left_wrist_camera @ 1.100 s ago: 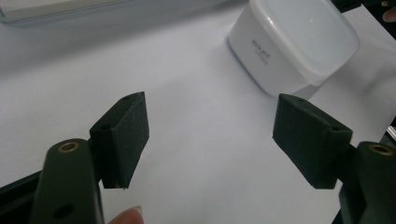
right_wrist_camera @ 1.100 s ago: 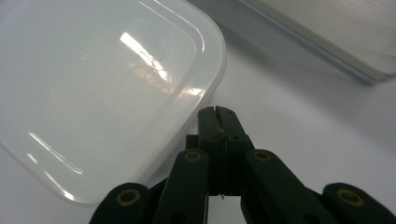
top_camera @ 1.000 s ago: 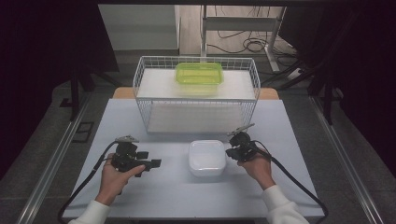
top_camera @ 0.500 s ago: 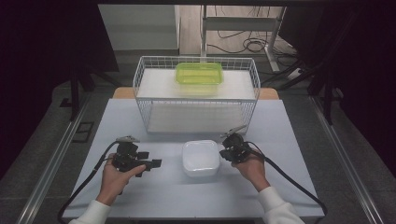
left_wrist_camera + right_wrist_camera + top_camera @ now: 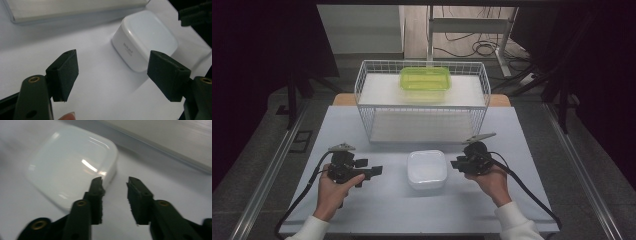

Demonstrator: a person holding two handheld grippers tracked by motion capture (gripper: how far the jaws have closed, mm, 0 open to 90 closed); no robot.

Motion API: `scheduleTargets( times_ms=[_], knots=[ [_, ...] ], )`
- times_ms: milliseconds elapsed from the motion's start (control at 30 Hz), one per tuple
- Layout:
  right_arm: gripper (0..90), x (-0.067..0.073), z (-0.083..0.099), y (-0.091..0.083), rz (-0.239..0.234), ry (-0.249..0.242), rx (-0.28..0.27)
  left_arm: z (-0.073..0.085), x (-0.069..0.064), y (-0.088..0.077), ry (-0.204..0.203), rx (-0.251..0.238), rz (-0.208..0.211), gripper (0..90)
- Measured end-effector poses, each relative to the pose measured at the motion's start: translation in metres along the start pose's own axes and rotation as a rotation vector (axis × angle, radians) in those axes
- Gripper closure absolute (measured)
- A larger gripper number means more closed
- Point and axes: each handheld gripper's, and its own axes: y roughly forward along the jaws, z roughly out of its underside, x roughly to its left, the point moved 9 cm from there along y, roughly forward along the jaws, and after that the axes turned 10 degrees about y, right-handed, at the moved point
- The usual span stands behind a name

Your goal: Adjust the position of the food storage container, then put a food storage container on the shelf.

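A white lidded container (image 5: 427,169) (image 5: 147,35) (image 5: 72,167) lies on the white table between the two hands. My right gripper (image 5: 457,164) (image 5: 115,181) sits just off its right edge. Its jaws have just been opening and stand apart, with only bare table between them. My left gripper (image 5: 374,171) (image 5: 113,53) rests to the container's left, open wide and pointing at it, with a gap of table in between. The left gripper view also catches the right gripper (image 5: 195,12) beyond the container.
A white wire basket (image 5: 422,107) stands at the back of the table (image 5: 522,130) with a green lidded container (image 5: 424,79) on its top shelf. The basket's pale base (image 5: 75,10) (image 5: 162,147) lies close behind the white container. Dark floor and rails flank the table.
The white container slid slightly left with the right gripper at its edge. The right gripper has since opened and drawn back to the right. The left hand stayed put.
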Motion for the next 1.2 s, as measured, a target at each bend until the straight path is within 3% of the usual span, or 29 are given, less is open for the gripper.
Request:
scheduleTargets(
  times_ms=[100,233,367,467,533,633,867,1067,1200],
  knots=[
    [50.3,0.007,-0.001,-0.014,-0.091,0.047,-0.043,-0.002,-0.003,-0.004,-0.013,-0.022,0.011,24.8],
    [37.9,0.011,-0.001,-0.022,-0.106,0.031,-0.08,-0.002,-0.007,-0.006,-0.019,-0.028,0.027,24.6],
    [34.7,0.014,0.0,-0.022,-0.16,0.044,-0.089,-0.001,-0.009,-0.003,-0.025,-0.017,0.035,24.3],
    [32.9,0.009,0.001,-0.021,-0.16,0.063,-0.088,-0.002,-0.011,-0.001,-0.031,-0.016,0.039,24.2],
    [32.6,0.006,0.002,-0.021,-0.163,0.079,-0.087,-0.003,-0.01,0.0,-0.054,-0.021,0.028,23.3],
    [31.8,0.001,0.001,-0.019,-0.159,0.091,-0.086,-0.005,-0.012,0.002,-0.081,-0.031,0.045,22.8],
    [31.9,0.001,-0.002,-0.011,-0.193,0.124,-0.075,-0.004,-0.012,0.01,-0.109,-0.015,0.072,24.4],
    [31.9,0.006,-0.002,-0.006,-0.236,0.16,-0.069,-0.01,-0.012,0.016,-0.162,-0.022,0.117,26.1],
    [32.3,0.008,0.0,-0.004,-0.235,0.158,-0.068,-0.011,-0.016,0.023,-0.157,-0.003,0.126,27.5]
  ],
)
